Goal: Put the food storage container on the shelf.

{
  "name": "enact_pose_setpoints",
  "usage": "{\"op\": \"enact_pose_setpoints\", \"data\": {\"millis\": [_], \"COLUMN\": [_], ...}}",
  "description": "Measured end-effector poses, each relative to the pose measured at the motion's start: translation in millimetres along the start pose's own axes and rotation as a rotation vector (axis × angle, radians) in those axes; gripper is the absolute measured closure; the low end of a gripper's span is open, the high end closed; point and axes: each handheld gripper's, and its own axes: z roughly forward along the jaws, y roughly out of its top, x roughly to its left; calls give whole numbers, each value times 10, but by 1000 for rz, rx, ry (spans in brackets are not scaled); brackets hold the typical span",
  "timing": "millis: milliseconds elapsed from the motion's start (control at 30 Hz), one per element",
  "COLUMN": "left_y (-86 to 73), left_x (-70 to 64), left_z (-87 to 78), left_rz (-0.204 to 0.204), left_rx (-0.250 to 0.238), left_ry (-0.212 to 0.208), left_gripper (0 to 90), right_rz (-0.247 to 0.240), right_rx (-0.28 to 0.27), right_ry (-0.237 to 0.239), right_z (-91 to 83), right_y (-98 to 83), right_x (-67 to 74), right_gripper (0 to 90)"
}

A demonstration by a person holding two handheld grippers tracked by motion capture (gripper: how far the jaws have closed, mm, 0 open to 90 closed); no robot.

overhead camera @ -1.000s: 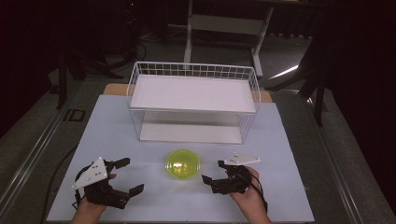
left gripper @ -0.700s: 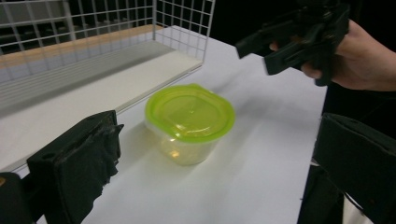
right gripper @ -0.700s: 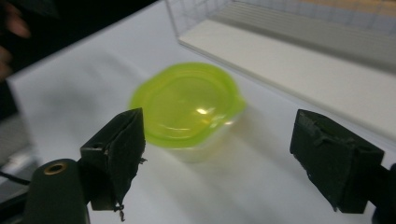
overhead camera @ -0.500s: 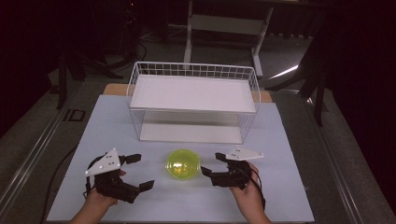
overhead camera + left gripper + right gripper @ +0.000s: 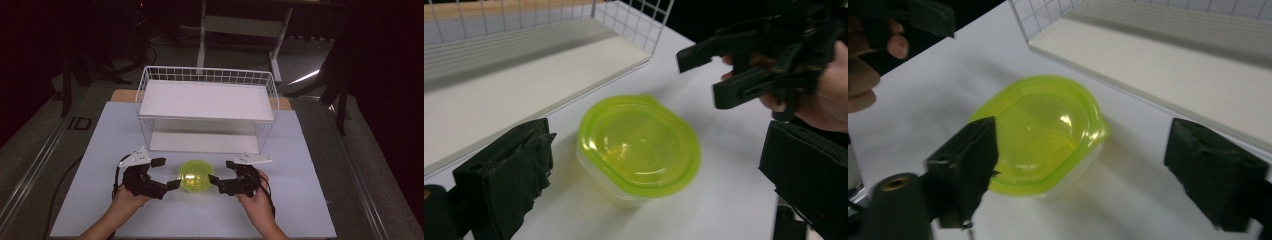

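The small clear plastic tub with a lime-green lid (image 5: 195, 175) sits on the white table (image 5: 310, 210), at six o'clock from the white wire shelf basket (image 5: 207, 107). The left gripper (image 5: 167, 173) at nine o'clock and the right gripper (image 5: 221, 173) at three o'clock both have their jaws spread, the right's having just been opening with nothing pinched. Best to close in level, gripping opposite walls below the lid's rim.

At the lower centre of the high view we grip two black hand-held tools, the left gripper (image 5: 166, 174) and the right gripper (image 5: 220, 172), each topped by a pale grey three-cornered plate, trailing a dark cable, our forearms bare, with blocky, matte black padded jaws.
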Motion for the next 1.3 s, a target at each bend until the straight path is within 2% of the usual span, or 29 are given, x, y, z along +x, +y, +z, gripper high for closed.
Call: {"op": "enact_pose_setpoints", "data": {"millis": [100, 133, 233, 267, 367, 400, 467, 500, 667, 767, 800, 833, 867, 933, 1067, 1100, 1167, 1200, 1300], "left_y": [-23, -35, -63, -71, -95, -99, -115, -119, -147, -168, -171, -171, -170, -173, -196, -204, -232, -245, -261], "left_x": [50, 76, 124, 128, 152, 151, 163, 170, 208, 208, 202, 191, 181, 143, 112, 107, 84, 77, 51], "left_z": [44, 62, 101, 117, 191, 220, 255, 276, 342, 382, 385, 385, 383, 377, 349, 337, 313, 305, 273], "left_rz": [-10, -19, -55, -64, -96, -108, -118, -123, -172, -175, -176, -177, -174, -165, -174, -166, -158, -168, -211], "left_rx": [1, -2, -7, -1, 38, 60, 91, 110, 143, 168, 167, 166, 168, 170, 176, 176, 163, 159, 153], "left_ry": [22, 26, 25, 40, 65, 95, 113, 114, 96, 87, 83, 78, 71, 75, 63, 49, 15, -2, -10], "left_gripper": [19, 54, 79, 159, 182, 233, 328, 372, 455, 523, 523, 576, 592, 595, 623, 640, 651, 664, 702], "right_rz": [26, 29, 29, 36, 35, 36, 32, 49, 46, 63, 63, 69, 72, 71, 74, 100, 110, 114, 115], "right_rx": [-2, 6, 15, 12, 19, 24, 24, 32, 48, 63, 63, 63, 64, 68, 66, 64, 62, 62, 56], "right_ry": [21, 21, 6, 3, -7, -3, -17, -4, -22, -12, -12, -7, -5, -5, 14, 18, 18, 22, 20], "right_z": [49, 72, 118, 140, 165, 177, 195, 209, 244, 258, 258, 259, 261, 262, 250, 231, 222, 213, 190], "right_y": [3, 2, -25, -49, -77, -85, -100, -107, -130, -150, -150, -159, -164, -173, -189, -190, -189, -191, -203], "right_x": [0, 3, 4, -6, -14, -17, -19, -25, -27, -32, -32, -29, -27, -22, 21, 49, 56, 58, 83], "right_gripper": [140, 151, 264, 349, 385, 408, 429, 430, 473, 495, 495, 504, 509, 519, 600, 652, 674, 691, 719]}}
